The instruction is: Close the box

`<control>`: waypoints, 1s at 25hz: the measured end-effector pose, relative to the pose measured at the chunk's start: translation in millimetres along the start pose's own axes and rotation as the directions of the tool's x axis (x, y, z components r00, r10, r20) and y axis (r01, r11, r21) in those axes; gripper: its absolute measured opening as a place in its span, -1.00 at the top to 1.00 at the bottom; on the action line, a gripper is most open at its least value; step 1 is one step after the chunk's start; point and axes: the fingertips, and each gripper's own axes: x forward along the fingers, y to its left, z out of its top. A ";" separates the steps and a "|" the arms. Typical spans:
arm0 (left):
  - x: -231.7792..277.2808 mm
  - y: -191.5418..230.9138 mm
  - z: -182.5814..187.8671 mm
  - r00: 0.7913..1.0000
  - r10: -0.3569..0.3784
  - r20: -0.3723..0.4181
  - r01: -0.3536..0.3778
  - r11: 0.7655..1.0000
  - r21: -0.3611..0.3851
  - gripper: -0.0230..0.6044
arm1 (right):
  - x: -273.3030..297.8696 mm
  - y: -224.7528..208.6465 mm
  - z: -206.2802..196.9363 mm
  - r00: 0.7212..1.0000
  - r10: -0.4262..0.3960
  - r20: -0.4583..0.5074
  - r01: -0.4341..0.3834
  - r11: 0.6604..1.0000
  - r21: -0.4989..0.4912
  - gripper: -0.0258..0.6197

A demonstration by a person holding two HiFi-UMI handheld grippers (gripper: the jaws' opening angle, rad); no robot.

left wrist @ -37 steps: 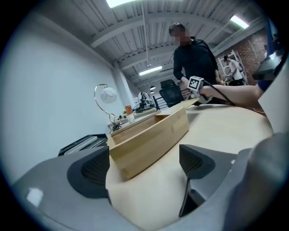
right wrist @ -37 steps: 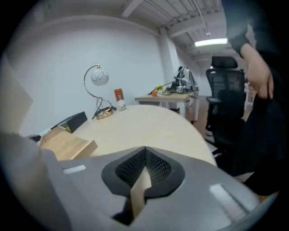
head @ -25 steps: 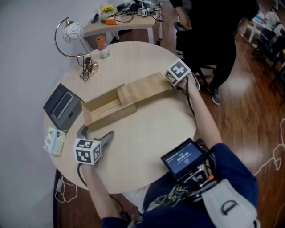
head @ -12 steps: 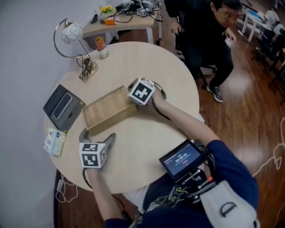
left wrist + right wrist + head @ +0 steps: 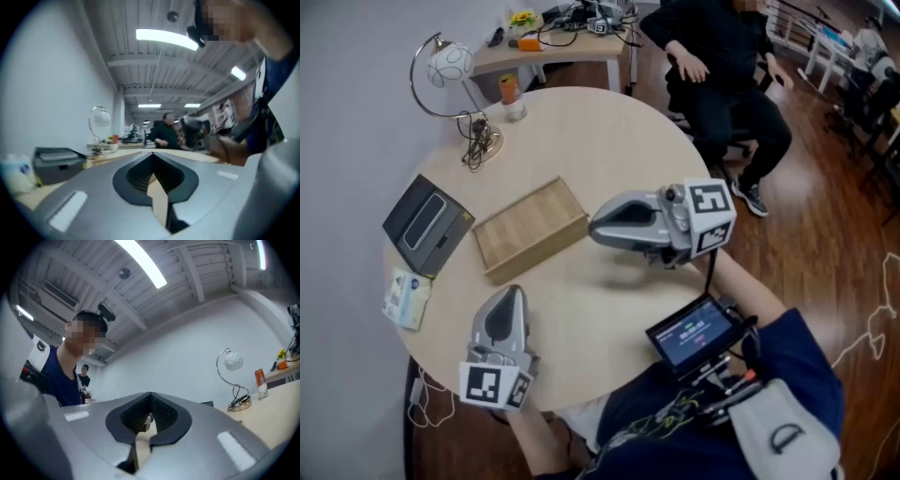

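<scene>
The wooden box [image 5: 530,230] lies closed on the round table [image 5: 609,131], its lid flush over the tray. My left gripper [image 5: 508,292] rests near the table's front left edge, pointing toward the box and a short way from it. Its jaws are just closing fully shut, with nothing between them; in the left gripper view [image 5: 152,154] they meet at the tip. My right gripper [image 5: 592,225] hovers above the table just right of the box, pointing at its right end. It is shut and empty, and in the right gripper view [image 5: 150,394] its jaws meet too.
A dark grey device [image 5: 427,225] and a small packet [image 5: 405,298] lie left of the box. A globe lamp [image 5: 450,67] and an orange bottle [image 5: 509,91] stand at the table's back. A person [image 5: 722,66] sits beyond the table. A small screen [image 5: 694,330] hangs at my chest.
The lid has slid over the box and closed it. My right gripper then drew back to the right and lifted. My left gripper turned toward the box and its jaws shut.
</scene>
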 end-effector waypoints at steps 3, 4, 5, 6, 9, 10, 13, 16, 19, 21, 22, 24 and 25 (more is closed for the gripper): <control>15.9 -28.8 -15.8 0.979 -0.194 0.060 0.202 0.956 -0.211 0.92 | 15.1 17.5 -66.0 0.983 -0.011 -0.184 -0.005 0.996 -0.085 0.86; 21.7 -33.3 -31.3 0.976 -0.217 0.014 0.214 0.945 -0.246 0.92 | 19.6 14.7 -95.2 0.962 -0.040 -0.272 0.019 0.997 -0.080 0.86; 28.1 -38.7 -47.2 0.970 -0.236 -0.063 0.213 0.944 -0.253 0.91 | 24.0 10.0 -120.8 0.933 -0.065 -0.353 0.047 0.997 -0.059 0.86; 34.3 -46.2 -59.3 0.957 -0.251 -0.144 0.215 0.950 -0.228 0.92 | 28.5 5.0 -137.8 0.906 -0.081 -0.415 0.071 0.997 -0.040 0.86; 43.3 -68.0 -69.1 0.926 -0.287 -0.244 0.259 0.955 -0.141 0.92 | 33.8 -2.5 -140.2 0.905 -0.093 -0.415 0.078 0.996 -0.053 0.86; 42.3 -69.7 -67.7 0.928 -0.292 -0.230 0.268 0.954 -0.133 0.92 | 33.5 -2.9 -137.9 0.911 -0.096 -0.401 0.079 0.995 -0.058 0.86; 34.6 -66.1 -58.7 0.947 -0.283 -0.152 0.268 0.957 -0.112 0.92 | 32.4 -6.5 -137.6 0.909 -0.126 -0.397 0.109 0.992 -0.065 0.86; 31.4 -65.5 -52.6 0.955 -0.277 -0.111 0.265 0.958 -0.112 0.92 | 30.7 -8.9 -138.5 0.906 -0.147 -0.398 0.129 0.989 -0.071 0.86; 30.6 -65.7 -53.6 0.954 -0.278 -0.112 0.265 0.957 -0.117 0.92 | 30.9 -8.2 -140.1 0.906 -0.148 -0.397 0.132 0.989 -0.070 0.86; 29.9 -64.9 -54.0 0.954 -0.278 -0.110 0.266 0.957 -0.114 0.92 | 31.7 -8.0 -140.7 0.906 -0.148 -0.396 0.130 0.989 -0.072 0.86; 29.6 -64.3 -54.6 0.954 -0.280 -0.110 0.268 0.957 -0.107 0.92 | 32.0 -8.0 -140.8 0.907 -0.148 -0.395 0.129 0.989 -0.073 0.86; 29.1 -63.6 -55.7 0.953 -0.282 -0.110 0.272 0.957 -0.097 0.92 | 32.2 -7.9 -140.7 0.906 -0.149 -0.395 0.130 0.989 -0.073 0.86; 29.0 -63.8 -55.3 0.953 -0.281 -0.109 0.271 0.957 -0.101 0.92 | 32.3 -7.8 -140.4 0.906 -0.150 -0.395 0.131 0.989 -0.074 0.86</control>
